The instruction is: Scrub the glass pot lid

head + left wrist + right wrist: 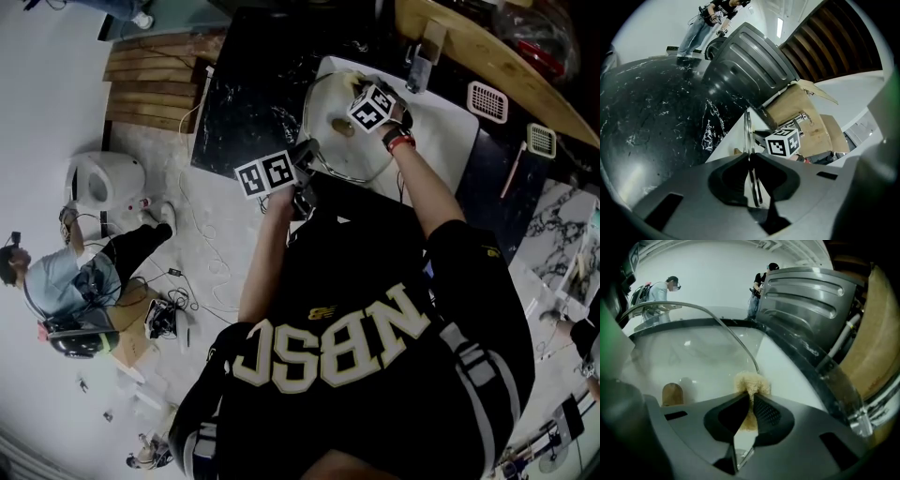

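The glass pot lid (pixel 339 155), with a metal rim and a wooden knob (pixel 343 127), is held tilted over the white sink (pixel 450 117). My left gripper (pixel 305 157) is shut on the lid's near rim. In the left gripper view the lid (pixel 749 133) shows edge-on between the jaws of my left gripper (pixel 750 158). My right gripper (pixel 356 117) is above the lid, shut on a tan scrub pad. In the right gripper view the scrub pad (pixel 751 384) sticks out past my right gripper (pixel 751 398), right by the lid's rim (pixel 736 341). The lid's knob (pixel 672 393) lies to the left.
A black marble counter (pixel 248 84) surrounds the sink, with a faucet (pixel 422 58) at the far side. Two pale slotted trays (pixel 487 101) sit at the right. A grey ribbed bin (pixel 750 56) stands behind. A person (pixel 66 272) sits on the floor at left amid cables.
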`<state>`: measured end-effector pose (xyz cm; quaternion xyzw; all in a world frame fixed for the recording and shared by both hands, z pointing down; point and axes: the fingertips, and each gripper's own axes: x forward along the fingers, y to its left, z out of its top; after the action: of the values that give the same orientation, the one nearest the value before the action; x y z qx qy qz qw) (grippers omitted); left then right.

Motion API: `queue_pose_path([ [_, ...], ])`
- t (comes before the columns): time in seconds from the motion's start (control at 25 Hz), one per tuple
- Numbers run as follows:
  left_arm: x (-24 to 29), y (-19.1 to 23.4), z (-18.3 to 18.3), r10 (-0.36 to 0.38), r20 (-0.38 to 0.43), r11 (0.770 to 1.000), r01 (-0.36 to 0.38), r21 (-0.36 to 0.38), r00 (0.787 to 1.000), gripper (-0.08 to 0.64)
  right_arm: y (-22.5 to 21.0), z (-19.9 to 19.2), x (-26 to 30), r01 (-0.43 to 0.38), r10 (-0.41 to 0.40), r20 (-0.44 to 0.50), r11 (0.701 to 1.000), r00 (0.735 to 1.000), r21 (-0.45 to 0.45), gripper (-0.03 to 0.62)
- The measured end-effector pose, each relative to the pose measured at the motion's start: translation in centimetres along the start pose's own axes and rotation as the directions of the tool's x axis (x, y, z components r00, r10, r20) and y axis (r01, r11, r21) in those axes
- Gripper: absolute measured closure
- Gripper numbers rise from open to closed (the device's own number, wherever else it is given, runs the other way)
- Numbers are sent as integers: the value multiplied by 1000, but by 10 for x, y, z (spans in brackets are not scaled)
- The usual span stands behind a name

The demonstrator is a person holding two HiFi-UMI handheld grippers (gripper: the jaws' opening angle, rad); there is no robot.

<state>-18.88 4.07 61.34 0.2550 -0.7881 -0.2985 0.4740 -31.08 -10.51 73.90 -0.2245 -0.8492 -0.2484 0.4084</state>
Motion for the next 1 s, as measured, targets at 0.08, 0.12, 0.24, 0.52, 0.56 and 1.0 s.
queue_pose_path([
  [0.08, 0, 0, -2, -1, -3, 1000, 1, -1, 1000, 497, -2, -12, 1, -7, 7, -13, 1000, 1000, 13, 552],
  [0.12, 0, -1, -3, -2, -3, 1000, 2, -2, 1000, 497, -3, -18, 1, -11, 11, -20, 1000, 1000, 21, 552],
  [0.24, 3, -1, -8, -3, -14, 1000, 2, -14, 1000, 497, -3, -36, 2, -19, 20, -48, 999, 999, 30, 552],
  [0.52, 8, 9, -25, -19, -21, 996, 17, -90, 1000, 488, 11, -84, 2, -83, 86, -137, 996, 987, 26, 558],
  [0.56, 8, 9, -24, -17, -22, 996, 15, -82, 1000, 488, 10, -88, 1, -91, 93, -146, 996, 985, 21, 558],
  [1.0, 10, 9, -23, -25, -20, 997, 24, -78, 999, 486, 20, -138, -29, -220, 204, -306, 975, 930, -18, 554],
])
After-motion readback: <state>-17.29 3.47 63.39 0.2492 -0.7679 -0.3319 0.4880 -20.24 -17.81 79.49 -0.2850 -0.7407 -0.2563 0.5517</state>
